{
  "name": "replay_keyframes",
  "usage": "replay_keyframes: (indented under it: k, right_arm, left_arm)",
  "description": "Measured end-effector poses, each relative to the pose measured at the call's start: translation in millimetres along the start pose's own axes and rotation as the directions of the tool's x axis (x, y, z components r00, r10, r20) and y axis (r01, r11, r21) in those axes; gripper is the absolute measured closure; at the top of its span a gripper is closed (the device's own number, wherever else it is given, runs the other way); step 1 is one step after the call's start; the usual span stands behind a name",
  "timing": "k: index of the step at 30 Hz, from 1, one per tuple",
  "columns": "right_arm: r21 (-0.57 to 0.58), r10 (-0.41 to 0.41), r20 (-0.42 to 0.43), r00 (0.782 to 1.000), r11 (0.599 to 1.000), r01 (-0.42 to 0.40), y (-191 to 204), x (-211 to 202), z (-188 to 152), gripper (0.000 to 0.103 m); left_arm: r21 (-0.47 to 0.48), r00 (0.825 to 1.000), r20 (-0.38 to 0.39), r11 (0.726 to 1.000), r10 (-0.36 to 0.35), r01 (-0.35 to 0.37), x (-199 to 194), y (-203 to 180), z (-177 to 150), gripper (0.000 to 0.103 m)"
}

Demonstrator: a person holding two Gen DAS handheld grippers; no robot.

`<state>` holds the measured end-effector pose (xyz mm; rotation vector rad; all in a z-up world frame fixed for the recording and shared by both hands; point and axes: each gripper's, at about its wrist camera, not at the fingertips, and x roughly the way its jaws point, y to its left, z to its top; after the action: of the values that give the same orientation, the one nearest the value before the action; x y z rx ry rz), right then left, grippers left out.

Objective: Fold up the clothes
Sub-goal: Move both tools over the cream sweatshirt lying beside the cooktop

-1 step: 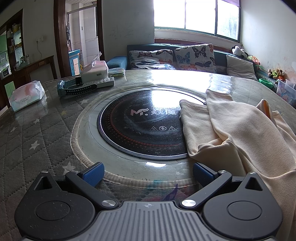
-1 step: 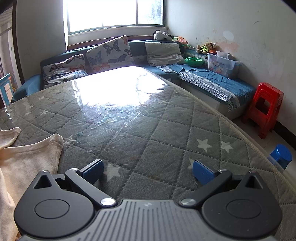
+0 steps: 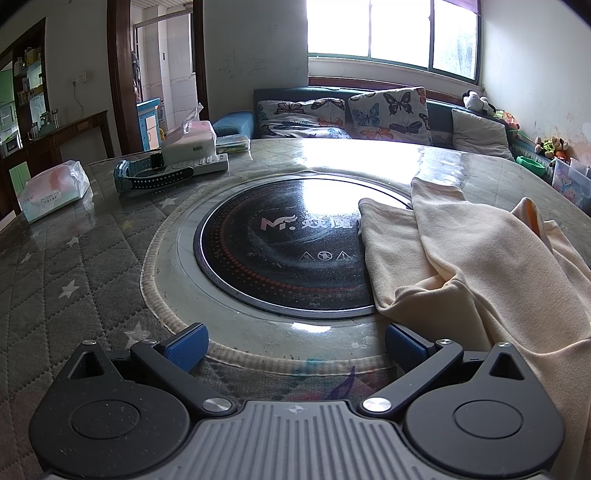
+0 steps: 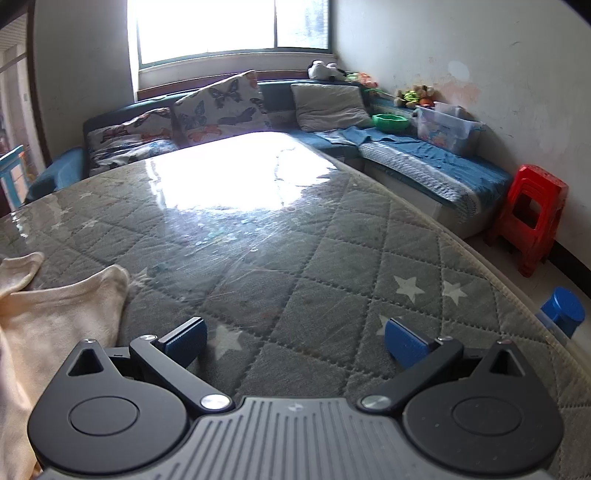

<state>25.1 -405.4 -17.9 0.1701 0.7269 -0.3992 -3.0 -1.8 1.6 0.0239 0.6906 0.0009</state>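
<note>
Nearest to us, our left gripper (image 3: pixel 293 345) stands with its blue-padded jaws spread wide and nothing between them, poised over the rim of the round inset in the table (image 3: pixel 74 266). Our right gripper (image 4: pixel 295 341) is likewise wide open and empty, above the quilted, star-patterned cover under its glossy clear sheet. Just beside our left gripper, to its right, lies the cream garment (image 3: pixel 480 258), rumpled and unfolded, one edge draped over the right side of the black cooktop disc (image 3: pixel 280 251) set in the middle of the table; in the right wrist view the same cloth (image 4: pixel 48 317) spreads at the left edge, close to our left finger but apart from it. Farther back on the left side of the table we see a tissue pack (image 3: pixel 51 190), a blue watch (image 3: pixel 147 173), a remote control (image 3: pixel 203 164) and a tissue box (image 3: pixel 188 142). Beyond the table runs a sofa with butterfly cushions (image 3: pixel 388 114), and by the wall on the right stand red stools (image 4: pixel 528 218), under a bright window (image 4: pixel 229 26).
</note>
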Motion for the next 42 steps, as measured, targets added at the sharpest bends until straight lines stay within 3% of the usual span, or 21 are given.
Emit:
replay_keyframes:
  k: [10,16,24,28,42]
  right_arm:
    - [-0.125,0.101,0.012,0.995,0.987,-0.099,14,-28,-11,0.0]
    - [-0.192,0.15,0.025,0.988,0.971,-0.142,10,-69,-31,0.0]
    - [-0.225,0.216,0.001,0.976,0.951,-0.21,13,-97,-44,0.0]
    - [-0.213,0.283,-0.03,0.959,0.935,-0.283,18,-108,-50,0.0]
    - [-0.273,0.331,-0.049,0.942,0.903,-0.332,31,-126,-65,0.0]
  left_arm:
    - [0.014,1.0,-0.016,1.0,0.0,0.0,-19,-10,-4,0.0]
    - [0.022,1.0,-0.025,1.0,0.0,0.001,-31,-17,-6,0.0]
    - [0.037,0.998,-0.069,0.999,-0.014,0.017,-46,-36,-14,0.0]
    - [0.044,0.996,-0.092,0.999,-0.021,0.026,-53,-45,-18,0.0]
    - [0.064,0.988,-0.151,0.997,-0.028,0.038,-64,-61,-25,0.0]
